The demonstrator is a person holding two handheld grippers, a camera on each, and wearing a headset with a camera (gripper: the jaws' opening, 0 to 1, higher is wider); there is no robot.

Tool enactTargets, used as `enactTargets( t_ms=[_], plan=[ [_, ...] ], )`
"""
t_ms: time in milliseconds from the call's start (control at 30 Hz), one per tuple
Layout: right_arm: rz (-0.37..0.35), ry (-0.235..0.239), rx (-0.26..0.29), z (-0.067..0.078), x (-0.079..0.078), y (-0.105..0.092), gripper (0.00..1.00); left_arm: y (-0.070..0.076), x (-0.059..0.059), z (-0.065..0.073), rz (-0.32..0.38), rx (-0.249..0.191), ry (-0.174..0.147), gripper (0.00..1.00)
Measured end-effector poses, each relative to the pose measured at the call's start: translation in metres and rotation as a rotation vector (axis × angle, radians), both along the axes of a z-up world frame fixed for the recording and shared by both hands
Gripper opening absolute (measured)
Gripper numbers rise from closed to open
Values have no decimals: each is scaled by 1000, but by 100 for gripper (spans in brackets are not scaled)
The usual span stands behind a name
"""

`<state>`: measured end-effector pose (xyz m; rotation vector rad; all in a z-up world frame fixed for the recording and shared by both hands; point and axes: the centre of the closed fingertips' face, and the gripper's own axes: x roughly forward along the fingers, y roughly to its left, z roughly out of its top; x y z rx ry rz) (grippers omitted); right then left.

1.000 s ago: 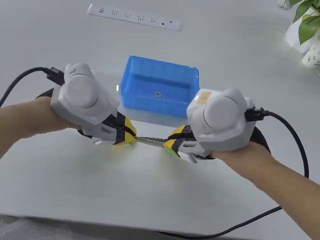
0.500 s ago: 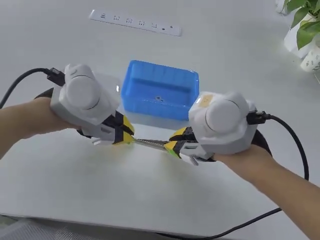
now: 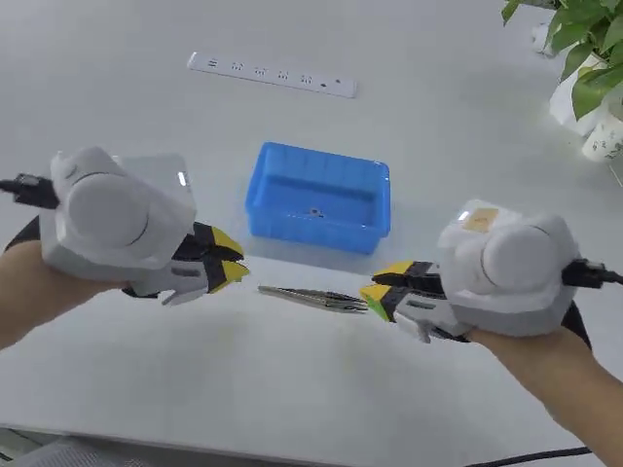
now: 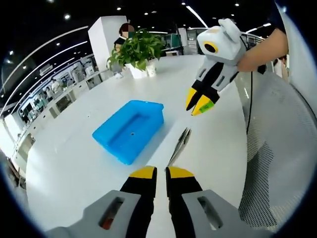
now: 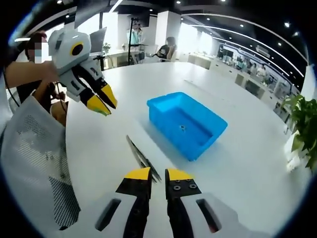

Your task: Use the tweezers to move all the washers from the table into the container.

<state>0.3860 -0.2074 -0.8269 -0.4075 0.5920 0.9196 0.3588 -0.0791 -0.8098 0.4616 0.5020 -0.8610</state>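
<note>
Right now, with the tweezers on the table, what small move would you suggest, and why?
Probably draw the left gripper and right gripper back: the tweezers lie free between their empty tongs, and the washer in sight sits in the blue container.

The head view looks down from above the table (image 3: 292, 389) onto the container (image 3: 316, 230) and tweezers (image 3: 311, 296). The left gripper view looks low along its fingers (image 4: 143, 174) toward the right gripper (image 4: 197, 108). The right gripper view looks back toward the left gripper (image 5: 108, 109); all three share container and tweezers.

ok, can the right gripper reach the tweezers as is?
Likely yes: the tweezers lie loose on the table just ahead of the right gripper, with nothing between them.
</note>
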Motion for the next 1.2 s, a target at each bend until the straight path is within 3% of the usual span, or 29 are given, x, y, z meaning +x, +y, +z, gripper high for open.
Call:
enactTargets(
  t_ms=[133,200,300,533,633,733,833,933,1100,1200],
  plan=[
    [-150,-40,112,26,-6,-26,12,3,-18,31,154,-174,-48,11],
    [-215,-61,140,34,-9,-40,12,6,-24,41,221,-246,-57,11],
    [-291,-77,164,41,-13,-57,12,13,-28,49,309,-309,-63,11],
    [-523,-130,301,71,-22,-98,12,30,-39,73,478,-484,-95,12],
    [-534,-155,304,77,-36,-102,12,32,-46,79,529,-562,-92,12],
    [-507,-168,329,84,-48,-93,12,23,-59,75,499,-553,-58,20],
    [-441,-191,325,93,-59,-80,15,11,-75,65,434,-480,-17,25],
    [-384,-207,304,96,-68,-70,18,-3,-85,65,352,-430,-20,29],
    [-323,-178,333,94,-84,-54,24,-17,-91,64,341,-439,1,35],
    [-317,-167,345,91,-90,-51,26,-22,-98,62,309,-397,2,37]
  ],
)
